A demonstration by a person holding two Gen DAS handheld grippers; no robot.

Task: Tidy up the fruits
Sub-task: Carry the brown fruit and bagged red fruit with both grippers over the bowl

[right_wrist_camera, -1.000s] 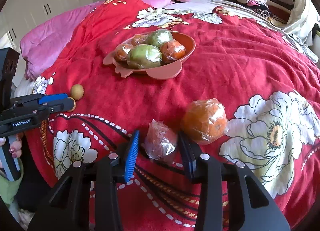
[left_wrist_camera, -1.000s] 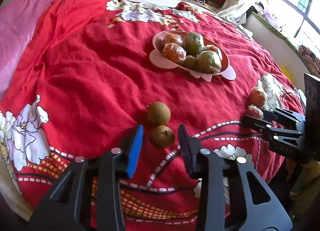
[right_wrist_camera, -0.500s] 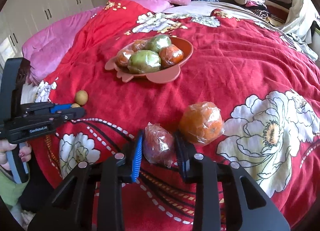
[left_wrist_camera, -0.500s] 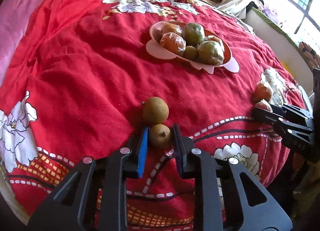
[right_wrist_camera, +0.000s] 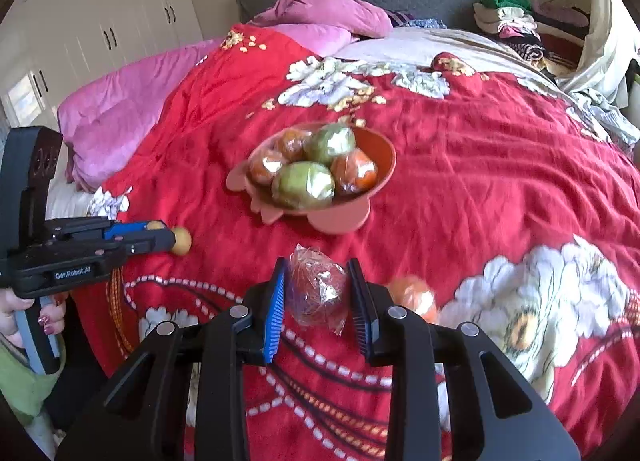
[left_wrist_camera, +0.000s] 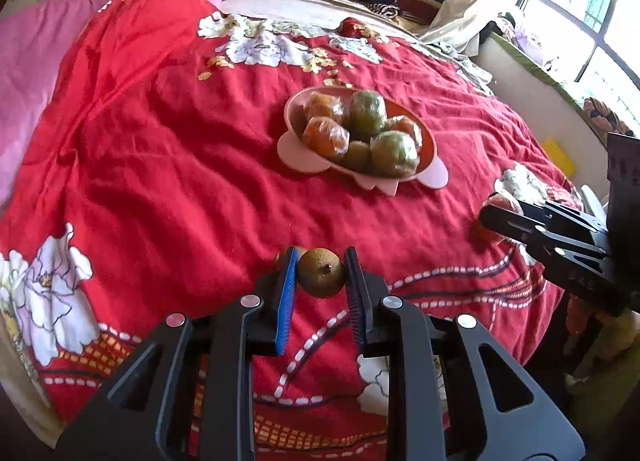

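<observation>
Gripping a brown fruit (left_wrist_camera: 322,272), the left tongs (left_wrist_camera: 320,293) hung over the bed's (left_wrist_camera: 160,181) near edge; right tongs (right_wrist_camera: 318,297) pinched a wrapped fruit (right_wrist_camera: 318,287) whose film looked slippery, maybe dropping short of the bowl (right_wrist_camera: 380,149).

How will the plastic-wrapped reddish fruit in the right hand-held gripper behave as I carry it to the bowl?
The crinkled clear wrap on the plastic-wrapped reddish fruit looks loose, so it may slip against the pads of the right hand-held gripper. The fruit looks small and probably light. If released on the rumpled red floral bedspread, it should settle rather than roll.
</observation>
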